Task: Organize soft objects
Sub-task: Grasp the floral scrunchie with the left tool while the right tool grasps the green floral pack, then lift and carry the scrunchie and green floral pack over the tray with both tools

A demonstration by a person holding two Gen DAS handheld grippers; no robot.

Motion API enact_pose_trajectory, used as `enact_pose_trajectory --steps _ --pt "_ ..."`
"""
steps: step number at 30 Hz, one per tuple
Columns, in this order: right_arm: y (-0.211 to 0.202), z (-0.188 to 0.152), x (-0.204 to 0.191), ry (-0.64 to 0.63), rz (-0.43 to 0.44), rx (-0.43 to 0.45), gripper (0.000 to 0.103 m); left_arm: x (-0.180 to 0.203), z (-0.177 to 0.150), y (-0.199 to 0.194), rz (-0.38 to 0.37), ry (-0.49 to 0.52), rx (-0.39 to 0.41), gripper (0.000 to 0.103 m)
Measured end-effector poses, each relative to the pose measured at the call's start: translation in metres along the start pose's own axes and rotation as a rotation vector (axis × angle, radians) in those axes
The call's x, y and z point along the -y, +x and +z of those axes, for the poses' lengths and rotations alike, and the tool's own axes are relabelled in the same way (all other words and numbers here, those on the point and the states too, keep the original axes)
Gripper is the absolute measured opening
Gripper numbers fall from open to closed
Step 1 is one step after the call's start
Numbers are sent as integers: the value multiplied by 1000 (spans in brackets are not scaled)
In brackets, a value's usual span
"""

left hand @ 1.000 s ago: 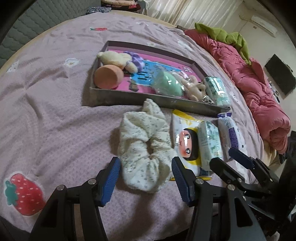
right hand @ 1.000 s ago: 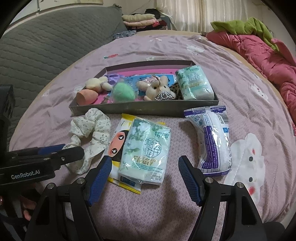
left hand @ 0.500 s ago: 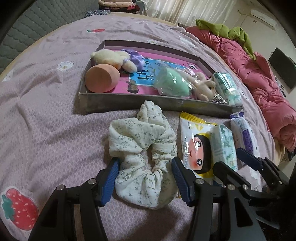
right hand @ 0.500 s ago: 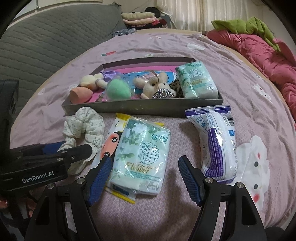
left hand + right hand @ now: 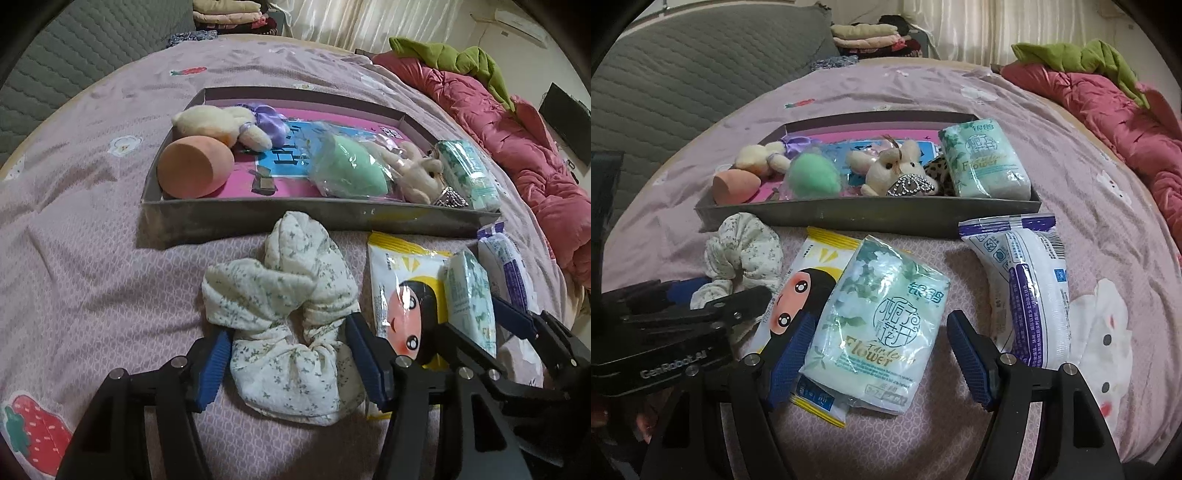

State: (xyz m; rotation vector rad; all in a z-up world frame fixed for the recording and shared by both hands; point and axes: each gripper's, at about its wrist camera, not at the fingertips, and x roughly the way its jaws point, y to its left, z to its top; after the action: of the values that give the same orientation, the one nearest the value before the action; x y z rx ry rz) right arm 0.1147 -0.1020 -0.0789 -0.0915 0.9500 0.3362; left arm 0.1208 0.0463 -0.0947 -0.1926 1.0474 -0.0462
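Observation:
A cream floral scrunchie (image 5: 284, 314) lies on the bed before the grey tray (image 5: 258, 218). My left gripper (image 5: 291, 354) is open, its blue pads on either side of the scrunchie's near end. My right gripper (image 5: 882, 354) is open around a green tissue pack (image 5: 882, 314), which lies on a yellow cartoon-face wipes pack (image 5: 798, 291). A purple-and-white pack (image 5: 1030, 291) lies to the right. The tray (image 5: 871, 214) holds an orange sponge (image 5: 194, 168), a cream plush (image 5: 218, 125), a green sponge (image 5: 347, 168), a small bunny (image 5: 890, 170) and another tissue pack (image 5: 986, 162).
The bed has a mauve sheet (image 5: 92, 229) with strawberry prints. A red quilt (image 5: 524, 158) with a green cloth (image 5: 461, 59) lies along the right side. A grey padded headboard (image 5: 683, 85) and folded clothes (image 5: 871, 37) are at the back.
Both grippers have moved forward and lower. The left pads now flank the scrunchie; the right pads now flank the green tissue pack. Both stay open.

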Motion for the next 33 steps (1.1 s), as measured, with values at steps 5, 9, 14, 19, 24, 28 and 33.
enact_pose_trajectory --steps 5,9,14,19,24,28,33 --pt "-1 1 0 -7 12 8 64 -1 7 4 -8 1 13 61" --pt "-4 1 0 -12 7 16 59 -5 11 4 -1 -8 16 44" --pt "-8 0 -3 -38 -17 28 57 -16 14 -1 -36 -54 19 23" --pt "-17 3 -3 -44 -21 55 57 -18 13 -7 -63 -56 19 13" --pt "-26 7 -2 -41 -29 80 57 -19 12 -20 -74 -69 50 12" --pt "-33 9 -1 -39 -32 95 57 -23 11 -36 -86 -81 93 12" --pt "-44 13 -1 -32 -30 120 57 -26 12 -51 -75 -85 123 12"
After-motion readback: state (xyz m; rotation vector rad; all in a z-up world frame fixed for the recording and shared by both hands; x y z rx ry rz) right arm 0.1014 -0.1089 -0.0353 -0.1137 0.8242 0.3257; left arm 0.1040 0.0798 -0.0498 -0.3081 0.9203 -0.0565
